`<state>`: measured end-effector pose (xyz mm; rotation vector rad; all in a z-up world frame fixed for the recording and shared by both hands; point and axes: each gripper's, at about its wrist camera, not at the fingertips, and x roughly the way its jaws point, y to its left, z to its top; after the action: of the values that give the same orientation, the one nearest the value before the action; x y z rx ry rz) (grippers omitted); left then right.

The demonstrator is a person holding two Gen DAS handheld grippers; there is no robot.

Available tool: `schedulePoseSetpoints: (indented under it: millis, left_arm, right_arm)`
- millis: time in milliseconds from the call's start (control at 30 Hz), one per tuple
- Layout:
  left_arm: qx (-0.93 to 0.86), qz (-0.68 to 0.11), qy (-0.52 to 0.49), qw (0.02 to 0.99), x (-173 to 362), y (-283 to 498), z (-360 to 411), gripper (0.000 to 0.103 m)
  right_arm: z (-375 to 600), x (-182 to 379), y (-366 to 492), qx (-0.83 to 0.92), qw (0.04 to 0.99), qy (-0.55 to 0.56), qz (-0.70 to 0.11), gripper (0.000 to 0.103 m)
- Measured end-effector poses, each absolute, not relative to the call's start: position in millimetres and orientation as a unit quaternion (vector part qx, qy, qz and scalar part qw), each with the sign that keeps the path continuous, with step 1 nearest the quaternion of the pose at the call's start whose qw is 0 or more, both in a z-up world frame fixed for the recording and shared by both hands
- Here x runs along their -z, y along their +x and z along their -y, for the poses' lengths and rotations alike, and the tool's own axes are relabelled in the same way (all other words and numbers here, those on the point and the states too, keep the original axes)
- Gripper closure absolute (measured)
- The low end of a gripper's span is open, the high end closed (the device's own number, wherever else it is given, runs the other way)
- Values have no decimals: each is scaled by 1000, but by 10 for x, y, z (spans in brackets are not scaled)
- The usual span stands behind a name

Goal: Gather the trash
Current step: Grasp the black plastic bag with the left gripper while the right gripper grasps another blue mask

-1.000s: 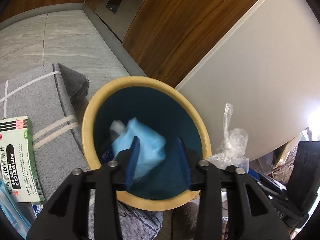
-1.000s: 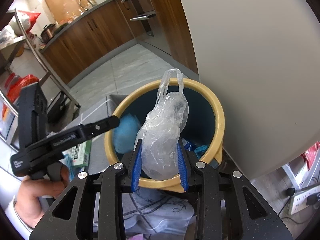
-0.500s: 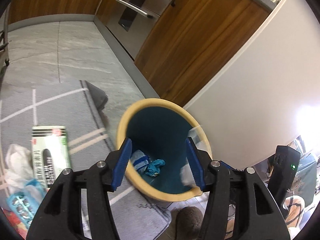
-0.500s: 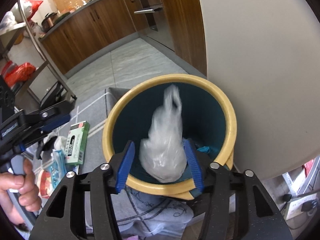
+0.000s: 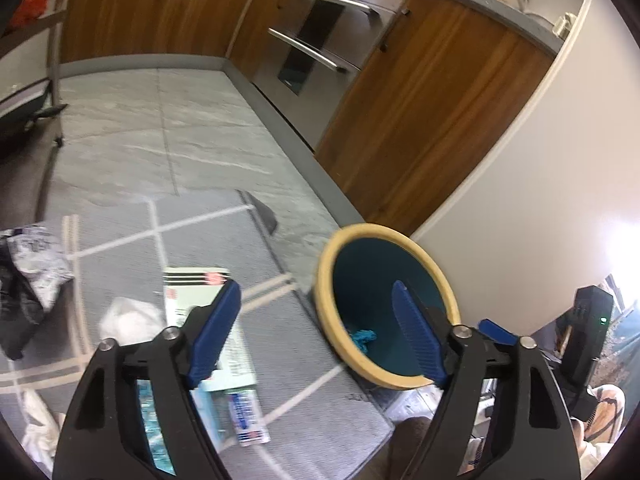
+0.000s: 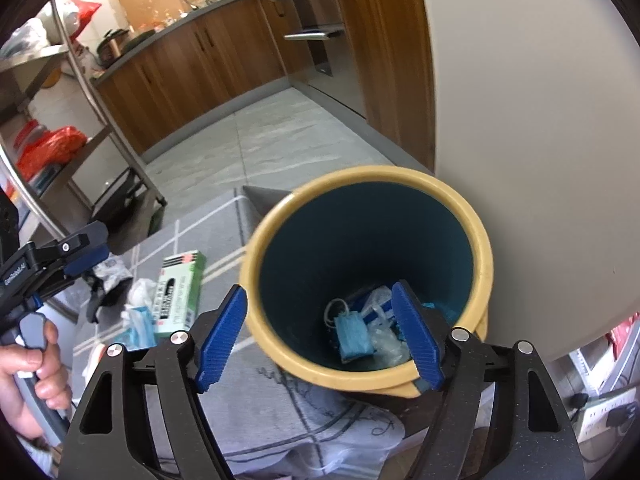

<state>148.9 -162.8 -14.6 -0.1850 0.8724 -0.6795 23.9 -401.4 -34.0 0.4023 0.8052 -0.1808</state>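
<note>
A yellow-rimmed bin (image 6: 484, 256) with a dark teal inside stands on the grey rug by the white wall. In it lie a blue face mask (image 6: 352, 338) and a clear plastic bag (image 6: 386, 342). My right gripper (image 6: 320, 336) hangs over the bin's near rim, its jaws opening with nothing between them. My left gripper (image 5: 316, 330) is up and to the left of the bin (image 5: 324, 280), jaws also opening and empty. Under it on the rug lie a green-and-white box (image 5: 188, 292), a small tube (image 5: 248, 416), a blue packet (image 5: 154, 420) and a white tissue (image 5: 128, 318).
A crumpled black-and-white bag (image 5: 36, 264) lies at the rug's left. A metal rack (image 6: 80, 112) holding red bags stands left; wooden cabinets and an oven (image 5: 320, 52) line the far side. A power strip (image 6: 604, 416) lies by the wall at right. A hand (image 6: 36, 376) holds the left gripper.
Both grippers opened and let go: the blue mask and the clear bag dropped into the bin. The left gripper pulled back, up and to the left, bringing the rug's litter into view.
</note>
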Motion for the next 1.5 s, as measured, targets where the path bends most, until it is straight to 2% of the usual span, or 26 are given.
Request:
schedulePoseSetpoints:
  millis: [633, 867, 1200, 1300, 1367, 1400, 1433, 1500]
  left_arm:
    - [157, -440, -72, 881, 122, 2074, 134, 23]
    - [113, -476, -92, 867, 436, 2414, -327, 23]
    - [94, -535, -117, 831, 1043, 2761, -444, 24]
    - [96, -552, -117, 820, 1198, 2802, -453, 38]
    - [104, -558, -120, 814, 1246, 2782, -444, 53]
    - [106, -558, -119, 815, 1247, 2774, -451, 56]
    - [107, -556, -119, 816, 1228, 2762, -462, 65]
    - [111, -552, -125, 817, 1169, 2742, -504, 70]
  right_arm:
    - [3400, 246, 452, 38, 901, 177, -395, 25]
    - [3187, 272, 524, 22, 899, 165, -406, 25]
    - [2797, 358, 615, -17, 892, 145, -428, 25]
    - [2700, 417, 653, -29, 888, 143, -436, 26]
    - [2651, 452, 675, -34, 885, 144, -441, 26]
    - [2622, 484, 694, -38, 883, 147, -445, 26]
    - [2616, 499, 706, -40, 881, 148, -447, 26]
    - [2573, 537, 733, -43, 878, 152, -452, 26]
